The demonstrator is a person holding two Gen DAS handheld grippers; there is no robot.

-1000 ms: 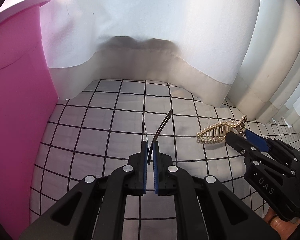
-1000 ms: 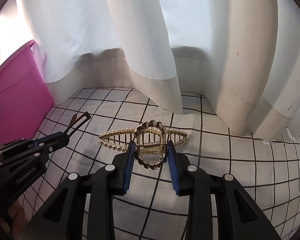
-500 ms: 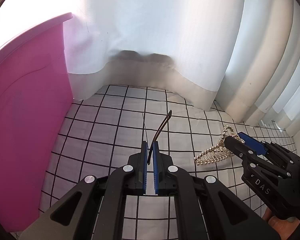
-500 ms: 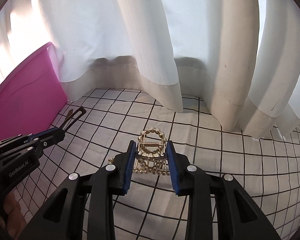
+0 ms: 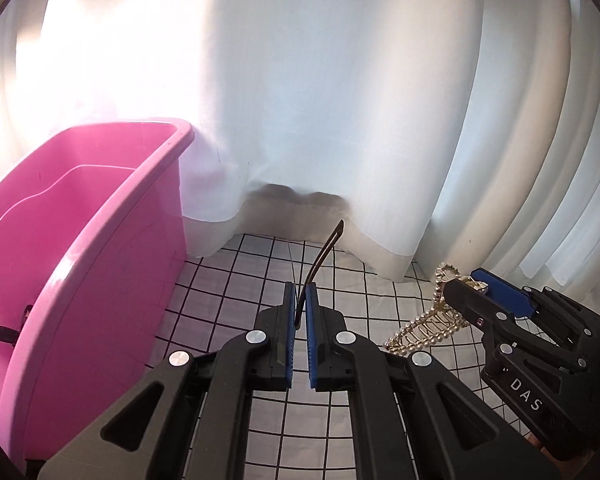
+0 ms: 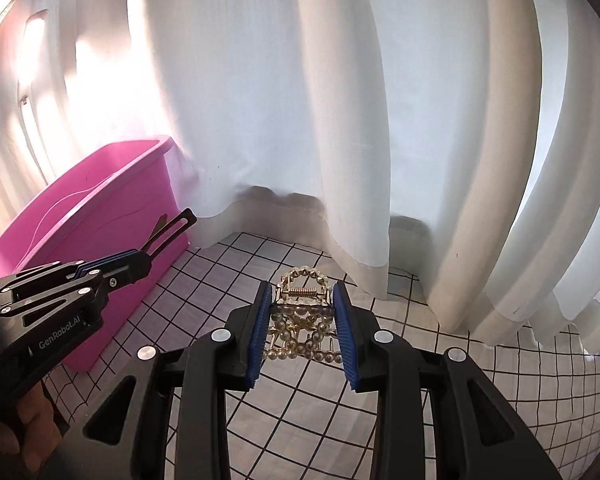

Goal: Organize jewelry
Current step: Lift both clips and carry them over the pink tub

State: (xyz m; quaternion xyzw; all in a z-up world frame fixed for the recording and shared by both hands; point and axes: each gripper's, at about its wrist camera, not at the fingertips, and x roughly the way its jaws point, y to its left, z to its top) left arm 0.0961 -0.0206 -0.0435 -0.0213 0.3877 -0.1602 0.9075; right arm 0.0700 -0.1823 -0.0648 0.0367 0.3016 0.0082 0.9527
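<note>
Left claw (image 5: 299, 312) angled downward over the checked surface (image 5: 228, 296), pads pinched tight on a thin dark hair clip (image 5: 320, 264) jutting up toward 12 o'clock, clear of the cloth. Right claw (image 6: 302, 316) likewise tilted down, blue pads clamped on either side of a gold pearl hair claw clip (image 6: 300, 320), spring end pointing to 12 o'clock, toothed end hanging beneath, lifted off the surface. Seen from the left wrist, right claw at 3 o'clock, pearl clip dangling below it. Pink bin (image 5: 80, 240) at 9 o'clock, touching the white curtain (image 5: 320, 100) behind. Bare fingers (image 6: 24, 436) wrapped around the left handle at 8 o'clock.
</note>
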